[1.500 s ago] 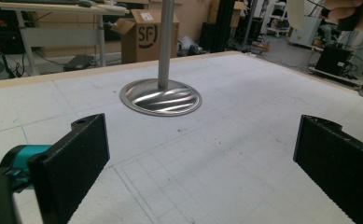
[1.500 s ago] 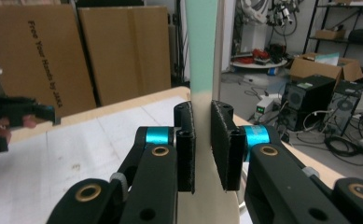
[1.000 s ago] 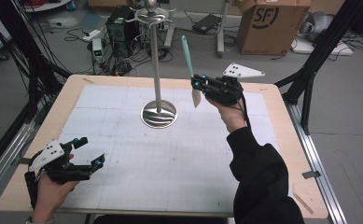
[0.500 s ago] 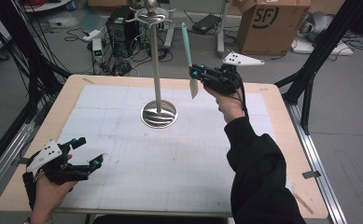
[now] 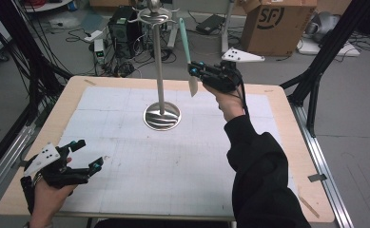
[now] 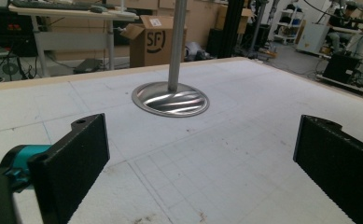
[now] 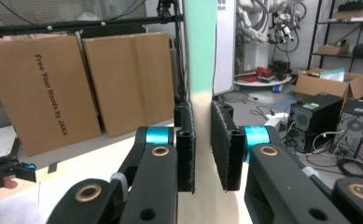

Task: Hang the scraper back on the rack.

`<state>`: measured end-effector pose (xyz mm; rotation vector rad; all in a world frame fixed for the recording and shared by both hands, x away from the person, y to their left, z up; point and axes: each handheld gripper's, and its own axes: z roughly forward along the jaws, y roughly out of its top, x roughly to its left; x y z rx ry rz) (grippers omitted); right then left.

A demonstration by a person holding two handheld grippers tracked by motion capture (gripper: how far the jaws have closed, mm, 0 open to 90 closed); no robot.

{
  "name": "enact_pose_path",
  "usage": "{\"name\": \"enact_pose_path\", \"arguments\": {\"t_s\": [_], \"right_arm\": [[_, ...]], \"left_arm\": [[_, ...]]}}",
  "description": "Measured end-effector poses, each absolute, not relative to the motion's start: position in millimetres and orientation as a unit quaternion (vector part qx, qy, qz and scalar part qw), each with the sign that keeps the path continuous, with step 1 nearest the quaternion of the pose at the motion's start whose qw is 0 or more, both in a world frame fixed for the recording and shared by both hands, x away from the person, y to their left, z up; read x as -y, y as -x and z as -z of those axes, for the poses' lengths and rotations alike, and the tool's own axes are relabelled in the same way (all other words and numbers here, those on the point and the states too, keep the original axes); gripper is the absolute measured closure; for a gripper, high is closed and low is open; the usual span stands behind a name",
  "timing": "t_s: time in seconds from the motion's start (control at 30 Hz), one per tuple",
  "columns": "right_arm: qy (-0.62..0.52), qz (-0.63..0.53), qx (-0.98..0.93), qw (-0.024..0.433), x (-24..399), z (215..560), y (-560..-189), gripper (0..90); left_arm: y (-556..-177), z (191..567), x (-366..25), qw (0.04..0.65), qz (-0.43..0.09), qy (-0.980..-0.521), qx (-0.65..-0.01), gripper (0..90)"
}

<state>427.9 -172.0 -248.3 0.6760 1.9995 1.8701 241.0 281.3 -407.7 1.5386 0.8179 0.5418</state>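
**Spatula lifted toward the rack hooks, hanging step in hand**

Lower left of the high view: left tongs (image 5: 85,154) hover just above the counter (image 5: 140,190), jaws wide apart, nothing between them. Left gripper view confirms it, with bare gridded mat between the two black pads.

Centre: the rack's round steel base (image 5: 162,116) sits on the counter, and the pole (image 5: 159,66) rises to a ring of hooks (image 5: 152,15) at the upper edge of the frame.

Right of the pole: right tongs (image 5: 195,71) are clamped on the spatula (image 5: 184,33), held upright, pale blade down, mint handle up, clear of the counter. Handle tip is near the hooks, apart from them.

Judgement: carry-to-hook step. Next move calls for bringing the handle's end across to one hook. Whether the handle has a hanging hole cannot be told.
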Motion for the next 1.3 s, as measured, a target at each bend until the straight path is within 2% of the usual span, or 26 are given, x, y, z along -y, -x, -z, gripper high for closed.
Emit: {"name": "enact_pose_path", "arguments": {"t_s": [1.3], "right_arm": [[-0.24, -0.643, -0.707, 0.174, 154.3, 255.7, -434.1, 80.1]], "left_arm": [[-237.5, 408.0, -288.3, 0.61, -0.238, -0.664, -0.361, 4.1]]}}
